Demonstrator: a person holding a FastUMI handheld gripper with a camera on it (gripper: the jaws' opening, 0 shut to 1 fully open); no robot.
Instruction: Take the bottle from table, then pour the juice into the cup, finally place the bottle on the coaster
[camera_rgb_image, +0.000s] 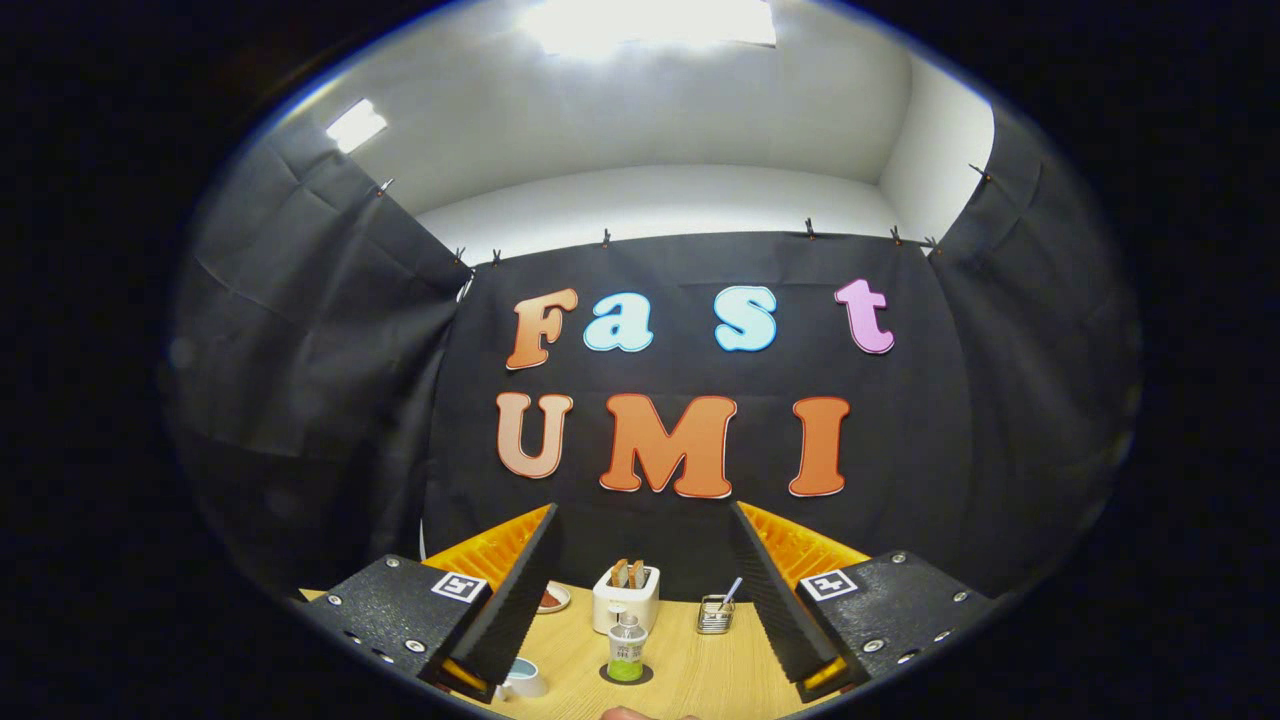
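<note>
A small clear bottle (626, 650) with a green lower half stands upright on a dark round coaster (625, 676) on the wooden table (700, 680). It shows low between my fingers and touches neither of them. A white cup (524, 680) with a pale blue inside sits to the bottle's left, partly hidden by my left finger (510, 600). My gripper (642, 515) is open wide with nothing between its fingers, raised and facing the booth's back wall.
Behind the bottle a white toaster (626, 598) holds slices of bread. A small wire basket (714, 614) with a utensil stands to its right, and a small dish (553, 598) with something red to its left. Part of a hand (640, 714) shows at the table's near edge.
</note>
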